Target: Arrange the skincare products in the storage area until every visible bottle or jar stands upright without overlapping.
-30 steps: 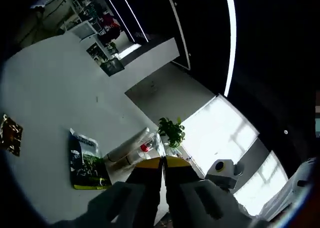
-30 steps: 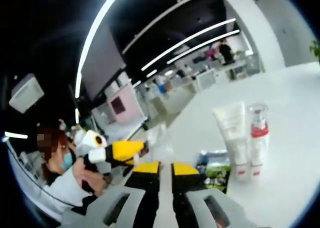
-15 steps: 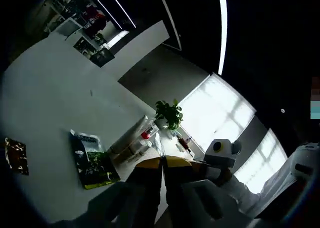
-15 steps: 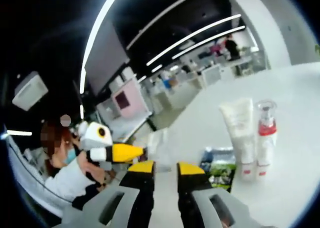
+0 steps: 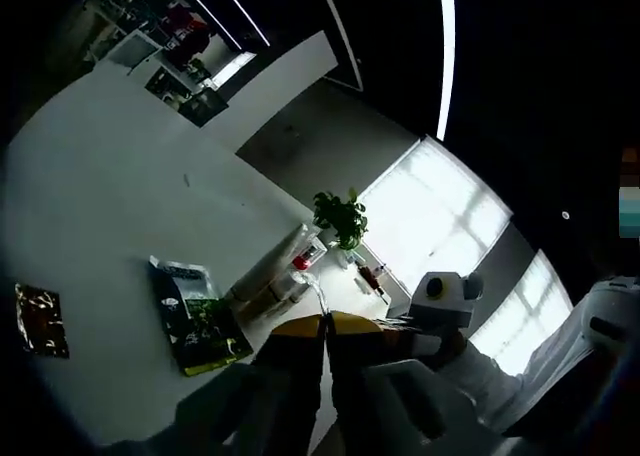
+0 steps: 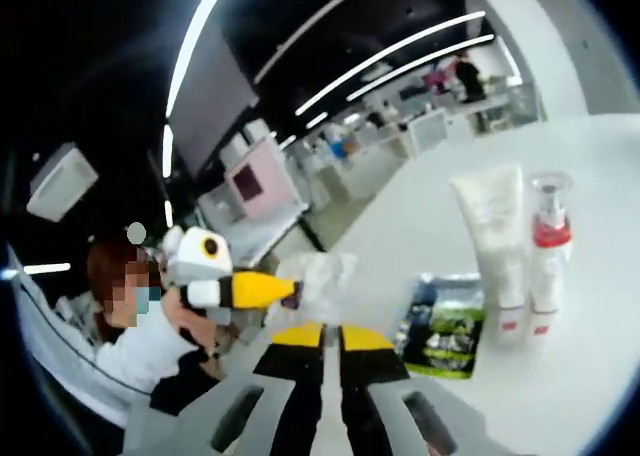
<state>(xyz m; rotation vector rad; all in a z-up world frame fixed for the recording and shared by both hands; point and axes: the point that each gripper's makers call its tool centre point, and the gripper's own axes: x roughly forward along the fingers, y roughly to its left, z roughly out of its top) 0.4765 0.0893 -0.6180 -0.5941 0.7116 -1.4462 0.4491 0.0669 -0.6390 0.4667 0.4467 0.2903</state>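
A white tube (image 6: 492, 238) and a clear pump bottle with a red collar (image 6: 545, 254) stand upright side by side on the white table (image 6: 590, 156). The tube (image 5: 268, 268) and bottle (image 5: 300, 264) appear small ahead of my left gripper (image 5: 325, 326). Its jaws are shut on a crumpled clear plastic wrap (image 5: 317, 294). The left gripper (image 6: 290, 294) comes in from the left with the wrap (image 6: 325, 276) at its tip. My right gripper (image 6: 332, 338) has its jaws close together, with nothing between them. The tube and bottle are off to its right.
A green packet (image 6: 450, 321) lies flat in front of the tube; the green packet (image 5: 200, 321) and a dark brown packet (image 5: 40, 319) lie apart. A potted plant (image 5: 340, 218) stands at the table's far end. A person's sleeve (image 6: 150, 361) is at the left.
The right jaws have drawn closer together than half a second ago. Both views have shifted slightly with the hands. The tube, bottle and packets have not moved.
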